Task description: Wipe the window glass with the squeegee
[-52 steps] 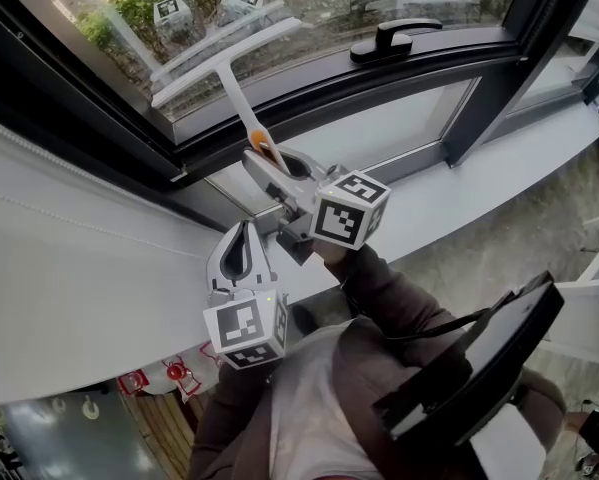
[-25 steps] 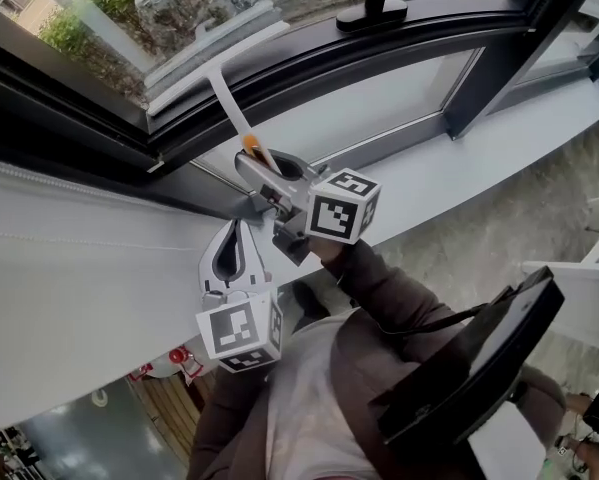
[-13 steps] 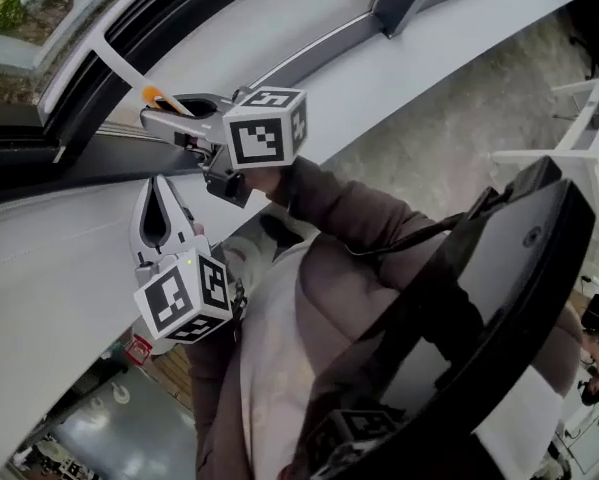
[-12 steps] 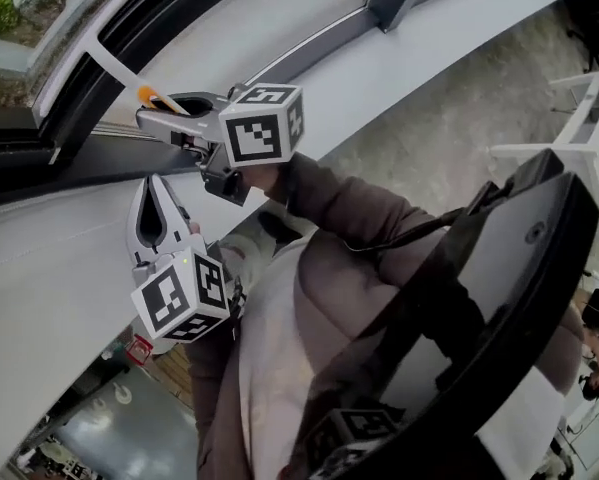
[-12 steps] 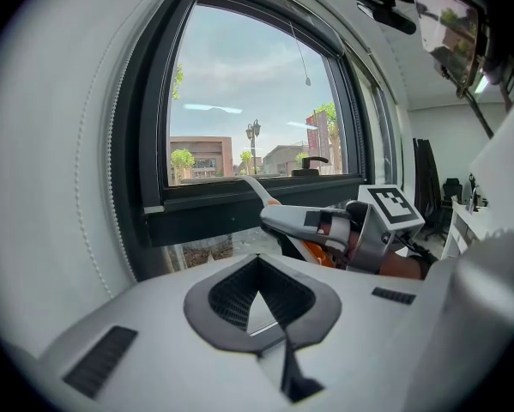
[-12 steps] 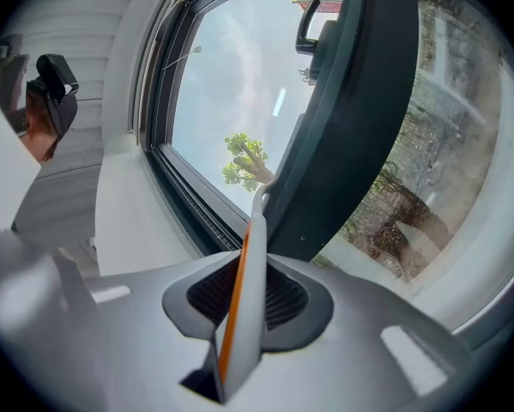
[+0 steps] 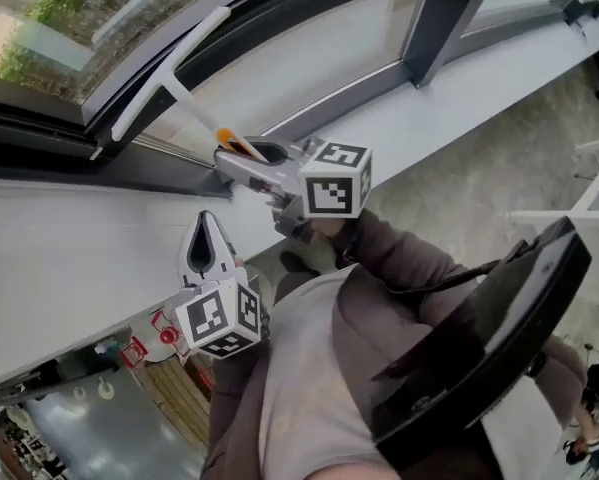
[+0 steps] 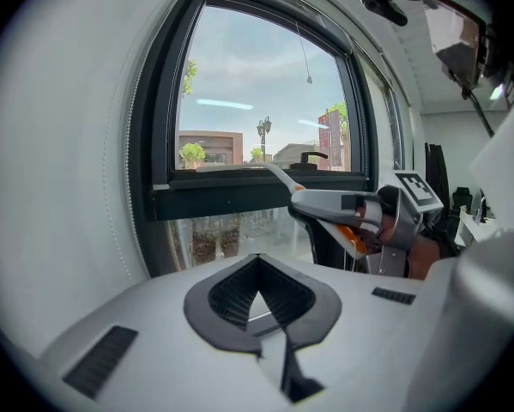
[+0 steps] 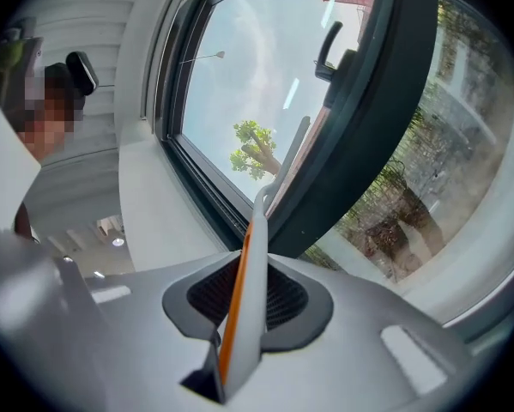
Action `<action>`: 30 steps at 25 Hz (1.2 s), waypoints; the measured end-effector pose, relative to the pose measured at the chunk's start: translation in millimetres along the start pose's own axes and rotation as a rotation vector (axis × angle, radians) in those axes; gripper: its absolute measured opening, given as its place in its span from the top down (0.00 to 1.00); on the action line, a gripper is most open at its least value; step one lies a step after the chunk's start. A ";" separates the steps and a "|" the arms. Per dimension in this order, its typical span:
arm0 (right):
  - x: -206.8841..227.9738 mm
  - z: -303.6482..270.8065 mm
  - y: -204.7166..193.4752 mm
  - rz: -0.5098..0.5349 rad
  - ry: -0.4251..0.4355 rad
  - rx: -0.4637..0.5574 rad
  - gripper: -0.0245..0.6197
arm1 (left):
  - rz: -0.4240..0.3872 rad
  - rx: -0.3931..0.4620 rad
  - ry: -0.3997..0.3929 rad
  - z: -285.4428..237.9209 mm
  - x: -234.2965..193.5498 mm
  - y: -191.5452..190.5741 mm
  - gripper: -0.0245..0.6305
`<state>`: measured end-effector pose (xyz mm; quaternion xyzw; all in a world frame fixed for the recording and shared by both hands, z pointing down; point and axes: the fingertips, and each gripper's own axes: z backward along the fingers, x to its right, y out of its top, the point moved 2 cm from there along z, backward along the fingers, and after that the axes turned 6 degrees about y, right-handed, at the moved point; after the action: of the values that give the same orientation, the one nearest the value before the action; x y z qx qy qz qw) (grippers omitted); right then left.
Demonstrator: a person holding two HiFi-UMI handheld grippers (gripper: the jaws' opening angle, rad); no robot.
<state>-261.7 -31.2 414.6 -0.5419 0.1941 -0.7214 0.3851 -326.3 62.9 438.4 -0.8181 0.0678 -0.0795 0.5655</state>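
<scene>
Swung back up since half a second ago, the head view takes in the whole squeegee again. Its blade sits lower than it did two seconds ago, now along the bottom edge of the window glass where it meets the dark frame.

The squeegee is a white T. It has a long thin blade bar running from 8 o'clock to 2 o'clock, a slim white stem, and an orange grip at the near end. The right tongs are clamped on that orange grip and point toward 10 o'clock, with the stem reaching out of them to the blade. In the right gripper view the grip stands upright between the jaws, orange on its left side and white on its right.

The left tongs hang at 7 o'clock from the right ones, near but apart. Their jaws are pressed together with nothing between them. From the left gripper view the right tongs show at 2 o'clock, in front of the window.
</scene>
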 end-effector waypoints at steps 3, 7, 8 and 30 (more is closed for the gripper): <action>-16.7 9.6 1.3 0.059 0.006 0.002 0.87 | 0.011 -0.020 -0.037 8.9 3.6 -15.3 0.96; -59.0 27.7 -1.3 0.209 -0.010 -0.015 0.87 | 0.020 -0.056 -0.084 34.2 5.2 -41.1 0.96; -68.7 32.9 -1.9 0.244 -0.021 -0.021 0.87 | 0.022 -0.063 -0.099 39.7 6.6 -48.8 0.96; -177.3 137.8 9.8 0.531 -0.128 -0.052 0.87 | 0.048 -0.210 -0.263 117.1 88.7 -147.7 0.96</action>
<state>-109.4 117.4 342.2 -0.5262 0.3231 -0.5540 0.5583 -212.3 204.0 540.7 -0.8742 0.0207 0.0495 0.4826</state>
